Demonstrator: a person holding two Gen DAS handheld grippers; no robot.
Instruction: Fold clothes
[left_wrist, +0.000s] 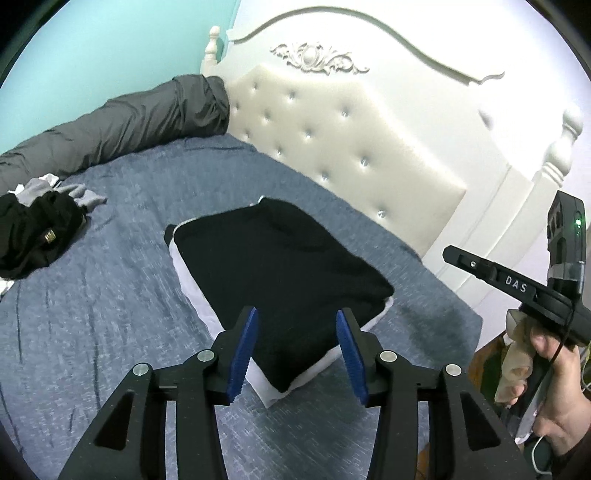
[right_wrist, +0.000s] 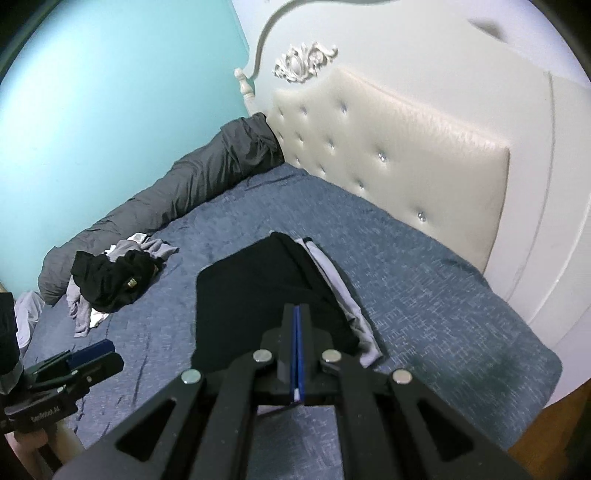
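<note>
Folded black garment (left_wrist: 280, 273) lying flat on the blue bedspread (left_wrist: 110, 314), near the padded headboard (left_wrist: 332, 140); a white layer (left_wrist: 184, 273) shows along its edges, beneath the black cloth. Left gripper (left_wrist: 297, 350) above the near end of the garment, its blue pads (left_wrist: 243, 354) standing partly apart with nothing clamped between them; the cloth is seen through the gap, below the pads. Right gripper (right_wrist: 297, 350), in its own view, with the two blue pads pressed together and nothing visible between them; it is held over the near end of the same garment. In the left view the right gripper appears at the right edge, gripped by a hand (left_wrist: 554, 391) over the side of the bed. Pile of unfolded clothes (right_wrist: 110, 277), black and grey, lying well apart from the folded garment, towards the far side of the bed. Grey bolster (right_wrist: 184, 184) running along the teal wall (right_wrist: 110, 110), its end against the headboard
</note>
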